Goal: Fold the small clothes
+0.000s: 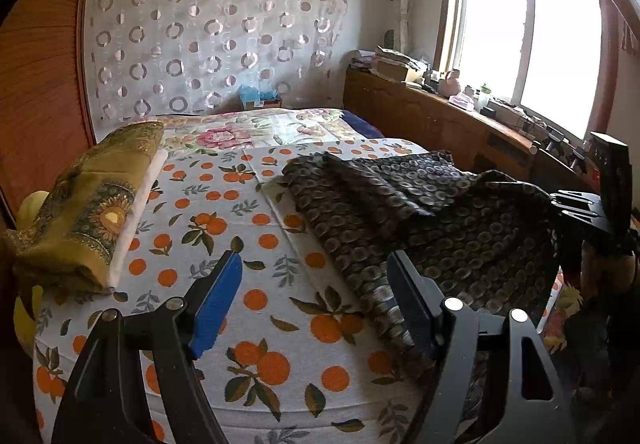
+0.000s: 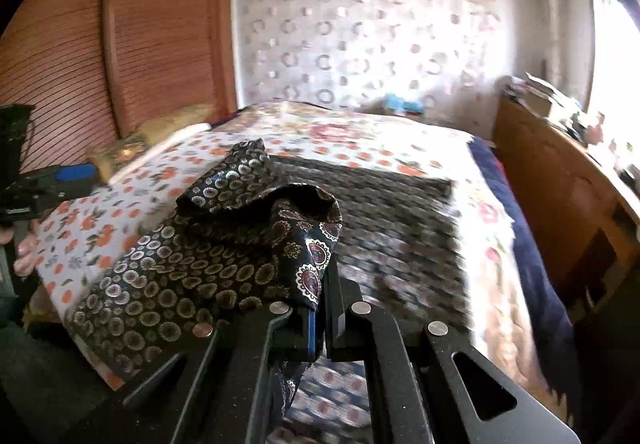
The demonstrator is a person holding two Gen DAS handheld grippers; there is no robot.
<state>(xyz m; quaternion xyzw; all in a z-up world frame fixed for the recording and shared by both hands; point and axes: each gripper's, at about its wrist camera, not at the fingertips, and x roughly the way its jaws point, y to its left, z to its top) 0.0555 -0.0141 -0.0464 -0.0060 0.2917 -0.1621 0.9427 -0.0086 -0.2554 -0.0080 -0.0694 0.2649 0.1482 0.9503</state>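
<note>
A dark garment with a pale ring and paisley print (image 1: 420, 212) lies spread on the bed's orange-print sheet (image 1: 224, 244). My right gripper (image 2: 322, 284) is shut on a corner of that dark garment (image 2: 224, 252), and the pinched cloth stands lifted and curled over the flat part. The same right gripper (image 1: 588, 204) shows at the garment's right edge in the left wrist view. My left gripper (image 1: 316, 268) hangs open over the sheet just left of the garment, with nothing between its blue pad (image 1: 216, 304) and black finger. It also shows at the left edge as the left gripper (image 2: 60, 180).
A folded olive-yellow cloth (image 1: 88, 212) lies on a white piece at the bed's left edge. A floral quilt (image 1: 256, 132) covers the far half. A wooden cabinet (image 1: 440, 124) with clutter runs under the window on the right; a wooden headboard (image 2: 100, 64) is on the left.
</note>
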